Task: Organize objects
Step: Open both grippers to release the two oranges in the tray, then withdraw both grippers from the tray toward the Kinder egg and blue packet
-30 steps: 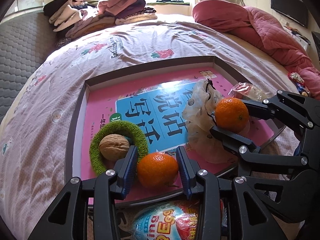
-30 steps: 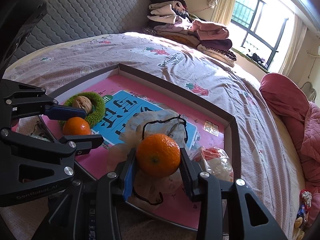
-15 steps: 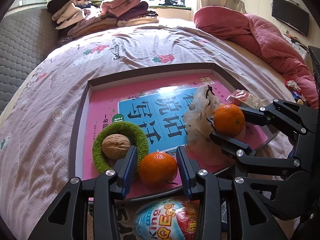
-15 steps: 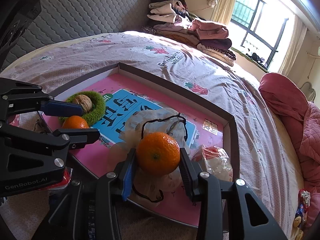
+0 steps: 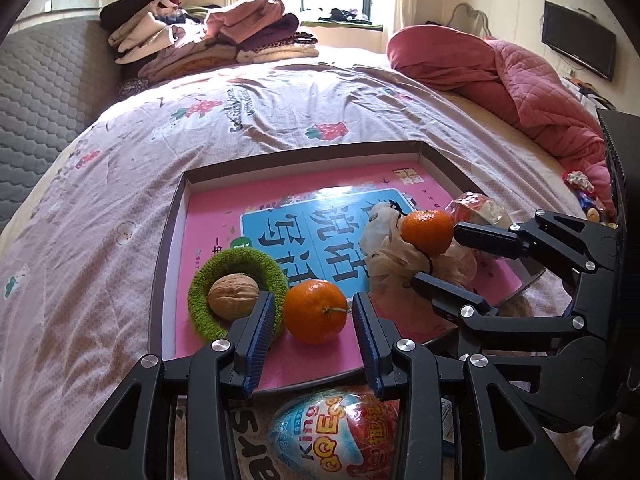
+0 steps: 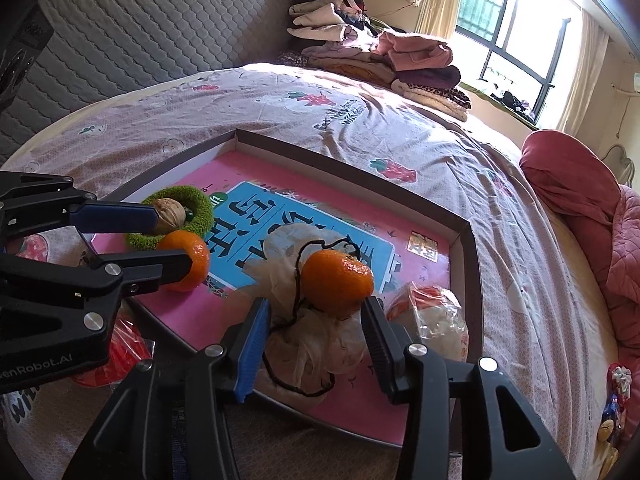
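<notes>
From my remote station, reading left to right: a green fuzzy ring (image 5: 236, 290) lies at the left end of the shallow tray (image 5: 168, 240) on the bed (image 5: 120, 184), and a walnut (image 5: 233, 293) sits inside the ring. Just beside the ring, my left gripper (image 5: 314, 314) frames a first orange (image 5: 315, 311) that rests on the pink book cover (image 5: 224, 216) lining the tray; the jaws stand moderately apart, with a thin gap visible on each side of the fruit, so the pads do not press it. Below the tray's near edge, a foil-wrapped toy egg (image 5: 336, 436) lies on the bedding. Farther right, a crumpled pale bag (image 6: 308, 340) with a black cord lies on the book cover. My right gripper (image 6: 316, 312) straddles a second orange (image 6: 338, 282) that sits on top of this bag; its jaws are opening, the blue-padded left finger (image 6: 252, 344) is clear of the fruit, and the right finger touches or nearly touches its lower edge, which of the two I cannot tell. At the tray's right end, a clear snack packet (image 6: 430, 312) lies just beside the bag. Folded clothes (image 5: 208, 40) are stacked at the far end of the bed, and a red quilt (image 5: 520, 80) is heaped on the right.
</notes>
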Demonstrator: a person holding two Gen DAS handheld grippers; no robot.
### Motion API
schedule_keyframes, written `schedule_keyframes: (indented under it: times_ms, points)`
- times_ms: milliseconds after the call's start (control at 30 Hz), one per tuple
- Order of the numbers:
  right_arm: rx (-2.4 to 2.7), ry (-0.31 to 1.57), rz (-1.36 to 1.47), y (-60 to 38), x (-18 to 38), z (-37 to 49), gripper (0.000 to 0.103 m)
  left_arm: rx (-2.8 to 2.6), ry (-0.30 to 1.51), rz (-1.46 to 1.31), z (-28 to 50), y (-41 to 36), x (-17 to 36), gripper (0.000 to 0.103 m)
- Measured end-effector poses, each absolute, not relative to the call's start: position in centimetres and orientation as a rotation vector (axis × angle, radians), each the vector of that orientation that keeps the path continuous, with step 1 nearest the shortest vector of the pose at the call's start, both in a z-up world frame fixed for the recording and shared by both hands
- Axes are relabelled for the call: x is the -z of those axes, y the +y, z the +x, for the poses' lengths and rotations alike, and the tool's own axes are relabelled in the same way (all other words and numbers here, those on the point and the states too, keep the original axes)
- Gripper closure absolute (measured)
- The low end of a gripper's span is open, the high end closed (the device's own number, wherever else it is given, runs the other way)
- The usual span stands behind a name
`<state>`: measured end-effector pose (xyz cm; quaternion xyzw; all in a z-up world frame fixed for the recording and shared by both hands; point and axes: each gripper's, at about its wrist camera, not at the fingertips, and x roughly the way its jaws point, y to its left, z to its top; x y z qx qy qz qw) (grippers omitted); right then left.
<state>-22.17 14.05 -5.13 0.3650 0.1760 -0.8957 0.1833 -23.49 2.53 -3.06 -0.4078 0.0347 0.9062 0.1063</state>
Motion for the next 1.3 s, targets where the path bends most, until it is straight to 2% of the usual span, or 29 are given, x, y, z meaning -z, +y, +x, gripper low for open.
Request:
schedule_keyframes:
  times_ms: [767, 867, 1100, 1300]
  points:
    - [2.567, 0.399, 1.008, 15.3, 3.3, -22.3, 0.056, -2.7, 0.059, -1.151, -22.9, 1.8, 1.6, 0.061]
    - [2.574, 0.381, 1.002, 15.4, 3.0, -22.3, 0.056, -2.71, 0.054, -1.142, -22.9, 1.6, 1.4, 0.054]
    - [2.609, 0.3, 0.997, 16.3, 2.3, -22.4, 0.055, -2.719, 0.052, -1.128, -22.6, 1.7, 0.9, 0.053]
    - [2.633, 0.259, 0.975, 17.1, 1.3, -22.3, 0.051, -2.728, 0.044, -1.112, -22.3, 1.7, 0.4, 0.046]
